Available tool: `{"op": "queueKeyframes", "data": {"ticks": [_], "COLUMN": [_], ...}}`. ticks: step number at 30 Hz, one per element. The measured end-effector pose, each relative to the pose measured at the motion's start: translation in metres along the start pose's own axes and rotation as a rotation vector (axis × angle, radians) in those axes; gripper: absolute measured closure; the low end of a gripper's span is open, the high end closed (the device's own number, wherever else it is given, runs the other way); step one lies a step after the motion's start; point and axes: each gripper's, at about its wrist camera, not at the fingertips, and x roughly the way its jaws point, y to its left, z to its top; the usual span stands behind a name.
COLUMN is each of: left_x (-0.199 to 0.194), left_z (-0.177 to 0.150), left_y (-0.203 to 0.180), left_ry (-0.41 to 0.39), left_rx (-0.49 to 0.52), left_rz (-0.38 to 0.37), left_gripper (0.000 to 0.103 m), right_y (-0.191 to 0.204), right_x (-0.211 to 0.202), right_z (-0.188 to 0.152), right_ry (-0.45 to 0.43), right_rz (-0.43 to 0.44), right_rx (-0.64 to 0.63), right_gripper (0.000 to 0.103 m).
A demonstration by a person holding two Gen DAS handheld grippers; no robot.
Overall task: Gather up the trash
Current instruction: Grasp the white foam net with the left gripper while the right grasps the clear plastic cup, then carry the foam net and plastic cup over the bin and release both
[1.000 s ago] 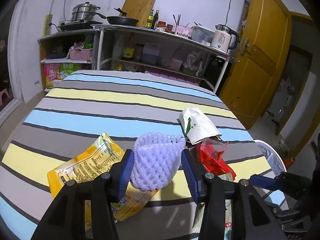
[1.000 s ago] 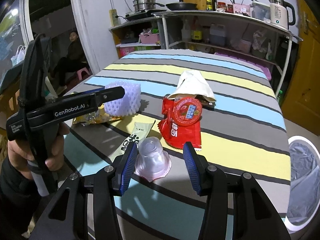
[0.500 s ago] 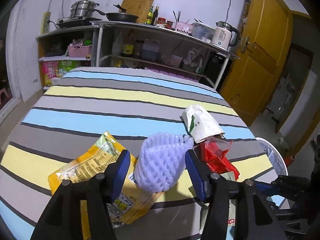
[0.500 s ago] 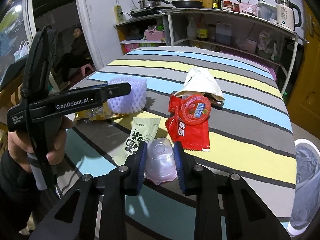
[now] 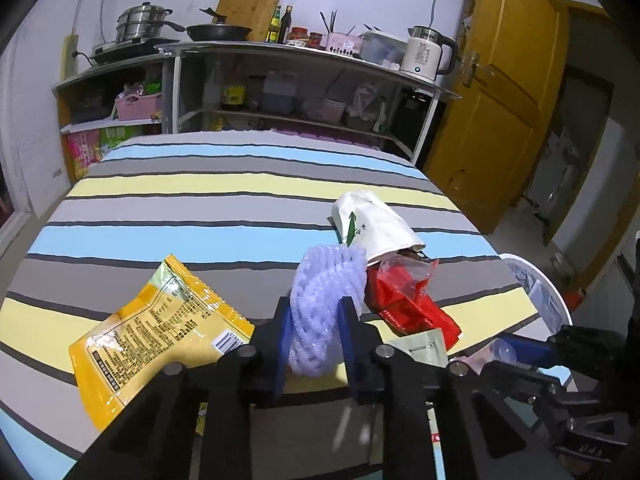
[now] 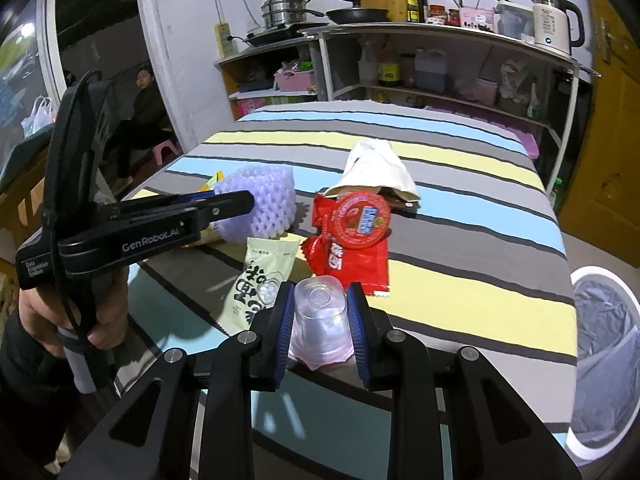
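Observation:
My left gripper (image 5: pixel 314 332) is shut on a purple foam fruit net (image 5: pixel 326 308), squeezing it narrow; it also shows in the right wrist view (image 6: pixel 260 204). My right gripper (image 6: pixel 320 318) is shut on an upturned clear plastic cup (image 6: pixel 320 316) at the table's near edge. On the striped table lie a yellow snack bag (image 5: pixel 160 328), a red wrapper (image 6: pixel 352 256) with a round red lid (image 6: pixel 358 220), a pale green packet (image 6: pixel 260 280) and a white paper cup (image 5: pixel 372 228) on its side.
A white bin with a clear liner (image 6: pixel 600 360) stands on the floor right of the striped table (image 5: pixel 200 200). Shelves with cookware (image 5: pixel 280 80) stand behind it. A yellow door (image 5: pixel 500 100) is at the right. A person (image 6: pixel 140 120) sits at the far left.
My left gripper closed from open onto the foam net and squeezed it. My right gripper closed further onto the clear cup.

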Motion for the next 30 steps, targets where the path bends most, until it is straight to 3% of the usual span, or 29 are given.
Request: {"op": "queueKeyframes", "data": {"ticks": [13,30], "left_x": [-0.039,-0.077], "left_z": [0.002,0.021], "left_y": [-0.019,-0.070], "left_ry": [-0.076,-0.156], "left_rx": [0.010,0.075], "left_rz": [0.000,-0.036], "left_gripper": [0.083,0.083], "right_y": [-0.015,-0.044], "right_x": [-0.033,-0.088], "right_z": [-0.002,-0.013], "right_ry": [-0.067,-0.163], "right_rz": [-0.043,-0.113], "right_rx": [0.034,0.082], "right_gripper": [0.075,0.075]}}
